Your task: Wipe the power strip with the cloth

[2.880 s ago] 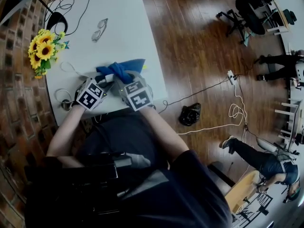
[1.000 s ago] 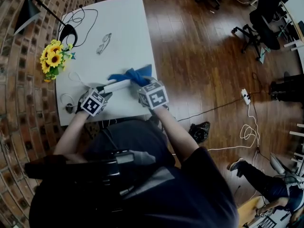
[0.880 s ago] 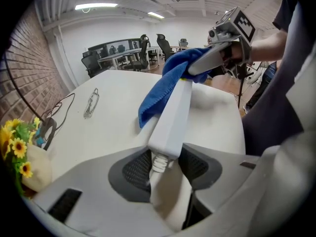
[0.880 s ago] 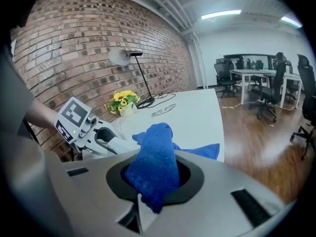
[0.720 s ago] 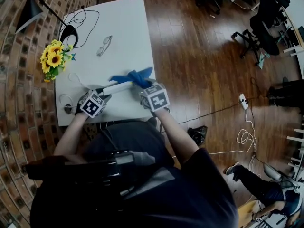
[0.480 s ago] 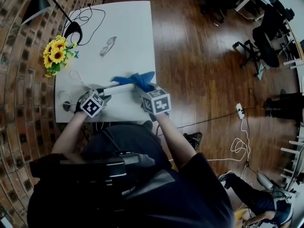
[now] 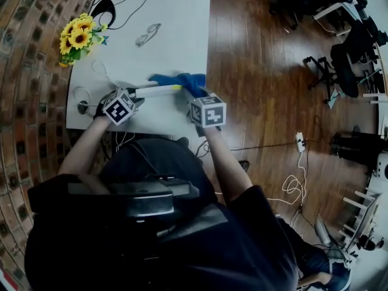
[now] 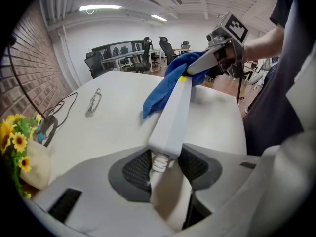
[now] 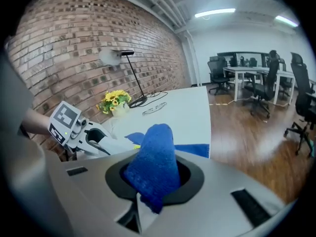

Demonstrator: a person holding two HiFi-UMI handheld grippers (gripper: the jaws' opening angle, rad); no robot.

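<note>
A long white power strip (image 7: pixel 156 91) is held up off the white table (image 7: pixel 176 17). My left gripper (image 7: pixel 138 96) is shut on its cord end (image 8: pixel 160 159), and the strip (image 8: pixel 173 112) points away along the jaws. A blue cloth (image 7: pixel 182 80) drapes over the strip's far end (image 8: pixel 165 85). My right gripper (image 7: pixel 195 93) is shut on a bunched fold of that cloth (image 9: pixel 155 162). Its jaws have just been opening a little, with the cloth still between them. The rest of the cloth lies on the table near the right edge.
Sunflowers in a pot (image 7: pixel 80 38) stand at the table's left edge, with a black lamp base and cord (image 7: pixel 104 8) behind them. Glasses (image 7: pixel 148 35) lie mid-table. A white cable (image 7: pixel 100 71) loops near my left gripper. Wooden floor lies beyond the right edge (image 7: pixel 209 71).
My right gripper has drawn the cloth slightly rightward toward the strip's far end and the table edge. The left gripper and the strip have stayed put.
</note>
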